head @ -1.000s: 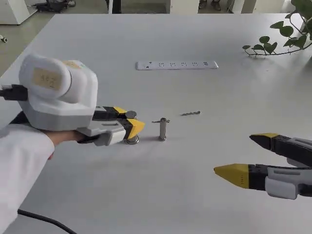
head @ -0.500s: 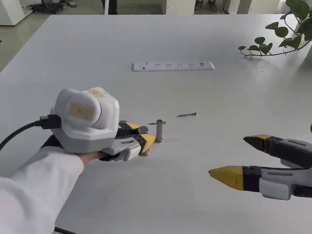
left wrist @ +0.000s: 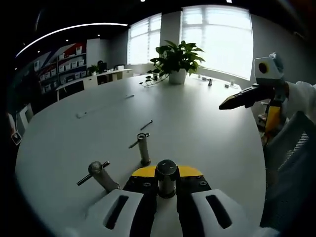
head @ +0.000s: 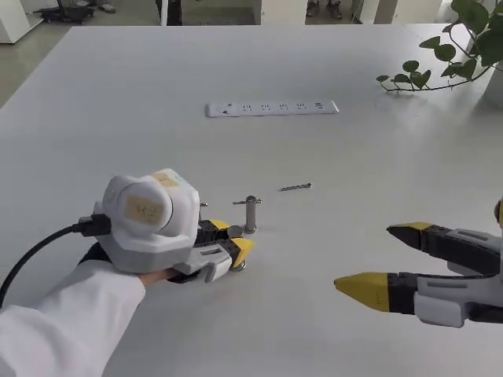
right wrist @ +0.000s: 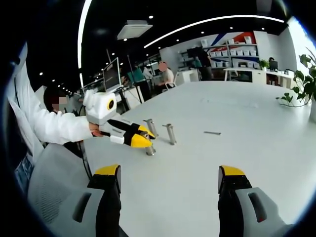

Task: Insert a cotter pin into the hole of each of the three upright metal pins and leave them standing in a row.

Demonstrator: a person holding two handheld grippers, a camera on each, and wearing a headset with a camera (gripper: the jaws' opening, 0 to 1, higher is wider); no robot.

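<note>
white worktop [head: 118, 94] carries everything, with a power strip [head: 272, 108] lying toward its far edge. left gripper [head: 236, 240] has its fingers pinching the held metal pin [left wrist: 167, 177] upright, somewhat nearer the near edge. right gripper [head: 364, 256] hovers toward the right edge, fingers spread and empty. second metal pin [head: 251, 214] and third metal pin [left wrist: 101, 175] stand close by, each already crossed by a cotter. loose cotter pin [head: 295, 187] lies flat between them and the strip. it looks light, thin and springy, probably awkward to pinch; its head end seems best, leaving the legs free. the steel shaft looks stiff and slick.
</note>
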